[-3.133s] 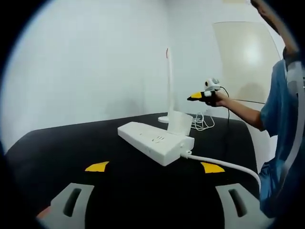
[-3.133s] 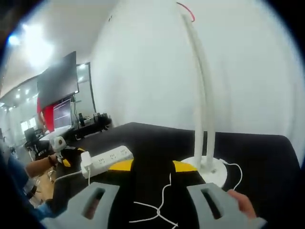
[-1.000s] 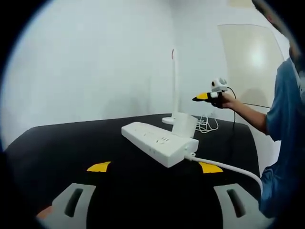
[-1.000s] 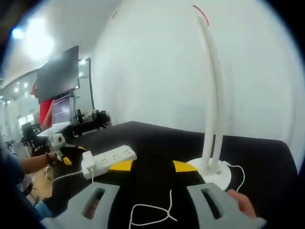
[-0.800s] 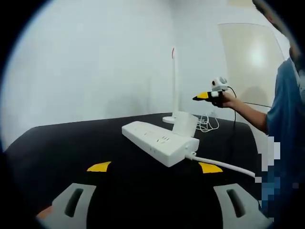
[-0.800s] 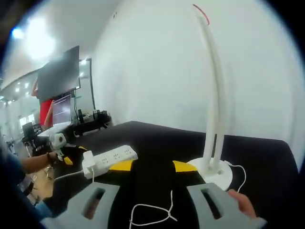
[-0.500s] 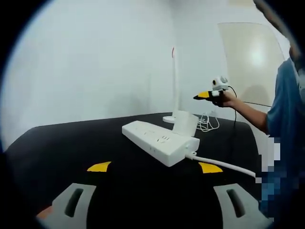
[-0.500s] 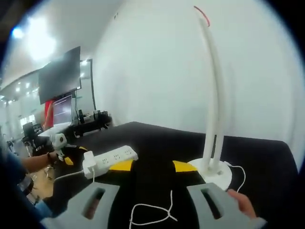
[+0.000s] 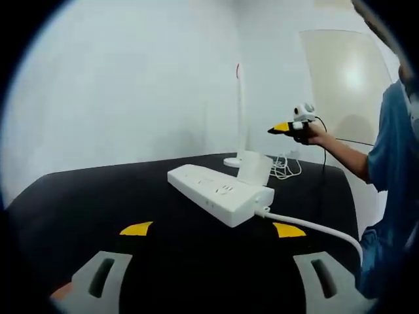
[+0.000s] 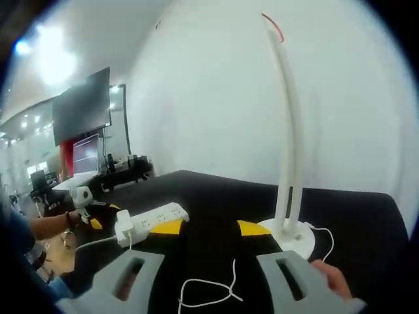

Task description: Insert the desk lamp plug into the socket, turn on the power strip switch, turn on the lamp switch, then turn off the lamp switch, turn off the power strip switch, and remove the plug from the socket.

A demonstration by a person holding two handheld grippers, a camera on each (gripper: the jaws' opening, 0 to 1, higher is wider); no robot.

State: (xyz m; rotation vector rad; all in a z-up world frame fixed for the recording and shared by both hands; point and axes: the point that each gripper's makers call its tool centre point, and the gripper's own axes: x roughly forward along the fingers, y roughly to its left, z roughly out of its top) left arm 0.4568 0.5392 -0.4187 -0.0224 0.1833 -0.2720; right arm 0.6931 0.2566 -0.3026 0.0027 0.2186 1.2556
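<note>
While both grippers hover with jaws spread and empty, the strip [image 9: 219, 195] lies mid-table [image 9: 98, 196], a white plug [image 9: 253, 170] seated at its cabled end; beyond it stands the lamp [image 10: 288, 150], its loose cord [image 10: 213, 288] coiled just before the base

Grey, yellow-tipped left gripper [image 9: 211, 229]; person's blue sleeve [image 9: 391, 154].

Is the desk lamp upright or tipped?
Upright. The desk lamp stands on its round base on the black table, its stem rising tall against the wall.
</note>
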